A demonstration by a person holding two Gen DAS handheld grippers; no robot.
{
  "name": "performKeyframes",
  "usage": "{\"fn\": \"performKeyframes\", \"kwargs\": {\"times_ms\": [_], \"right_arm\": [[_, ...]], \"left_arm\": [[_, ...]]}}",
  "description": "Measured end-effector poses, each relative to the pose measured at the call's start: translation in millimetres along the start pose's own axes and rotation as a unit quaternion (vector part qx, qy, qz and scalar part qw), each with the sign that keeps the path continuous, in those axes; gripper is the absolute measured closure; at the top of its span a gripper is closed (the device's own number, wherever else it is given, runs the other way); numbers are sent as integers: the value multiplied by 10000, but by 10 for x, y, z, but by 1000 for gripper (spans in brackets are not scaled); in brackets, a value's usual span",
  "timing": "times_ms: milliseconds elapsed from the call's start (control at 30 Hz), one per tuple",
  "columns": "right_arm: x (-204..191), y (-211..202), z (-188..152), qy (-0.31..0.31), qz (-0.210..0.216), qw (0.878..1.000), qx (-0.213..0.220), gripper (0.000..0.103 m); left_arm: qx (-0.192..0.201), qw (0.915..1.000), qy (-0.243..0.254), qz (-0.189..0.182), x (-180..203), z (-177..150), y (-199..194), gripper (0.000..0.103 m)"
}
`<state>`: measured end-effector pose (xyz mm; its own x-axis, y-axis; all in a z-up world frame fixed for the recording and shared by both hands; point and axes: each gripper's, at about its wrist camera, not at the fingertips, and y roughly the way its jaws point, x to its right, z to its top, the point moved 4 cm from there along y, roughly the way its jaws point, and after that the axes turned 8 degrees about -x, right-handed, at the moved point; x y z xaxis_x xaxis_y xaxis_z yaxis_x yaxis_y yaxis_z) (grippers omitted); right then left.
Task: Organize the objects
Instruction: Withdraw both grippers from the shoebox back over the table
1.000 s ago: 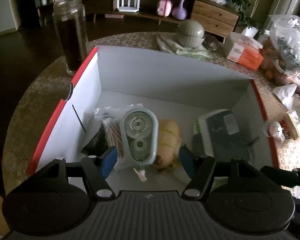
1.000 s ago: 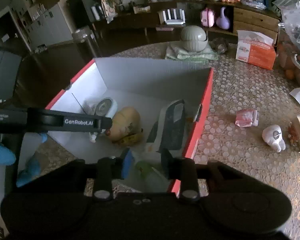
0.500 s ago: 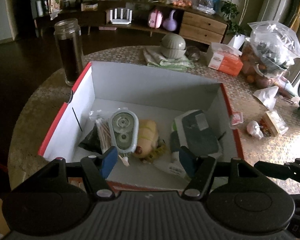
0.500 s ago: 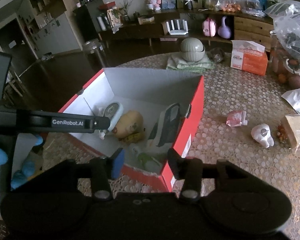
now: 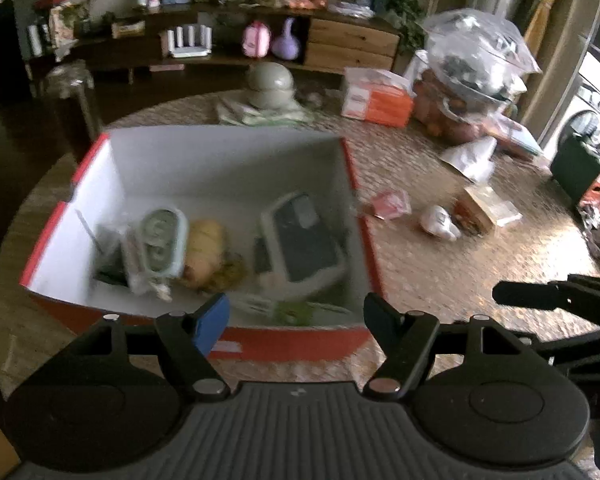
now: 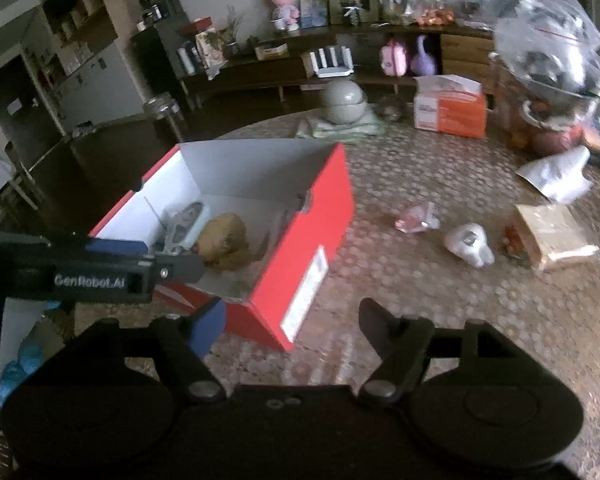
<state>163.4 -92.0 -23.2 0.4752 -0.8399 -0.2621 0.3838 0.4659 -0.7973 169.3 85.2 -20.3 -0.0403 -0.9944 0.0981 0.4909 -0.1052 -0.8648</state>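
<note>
Blue-padded, the left gripper (image 5: 296, 314) and right gripper (image 6: 290, 318) are held spread and empty just before the red box (image 6: 300, 256). Inside it a yellow plush (image 5: 206, 244) is seen; right of it, a white toy (image 6: 470, 242) is left on the table (image 6: 420, 280).

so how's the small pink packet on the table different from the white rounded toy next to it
The small pink packet is flat, crinkled and translucent-looking; the white rounded toy is bulkier, smooth and opaque, with a dark mark on top. The packet lies nearer the red cardboard box; the toy sits closer to the tan wrapped block. Both rest loose on the patterned table, outside the box, with neither gripper touching them.
</note>
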Motion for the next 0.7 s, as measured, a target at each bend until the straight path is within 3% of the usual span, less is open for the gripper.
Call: {"fn": "performKeyframes", "kwargs": {"times_ms": [200, 233, 467, 600, 700], "right_arm": [[339, -164, -134, 192, -120, 9997, 74, 16], [399, -184, -156, 231, -142, 9996, 76, 14], [828, -307, -309, 370, -381, 9985, 142, 14], [1026, -329, -358, 423, -402, 9982, 118, 14], [1151, -310, -375, 418, -453, 9981, 83, 14]], "left_arm": [[-46, 9999, 122, -85, 303, -58, 62, 29], [-40, 9999, 123, -109, 349, -66, 64, 23], [-15, 9994, 176, -305, 682, -22, 129, 14], [8, 9990, 185, -398, 889, 90, 205, 0], [56, 9990, 185, -414, 1055, 216, 267, 0]]}}
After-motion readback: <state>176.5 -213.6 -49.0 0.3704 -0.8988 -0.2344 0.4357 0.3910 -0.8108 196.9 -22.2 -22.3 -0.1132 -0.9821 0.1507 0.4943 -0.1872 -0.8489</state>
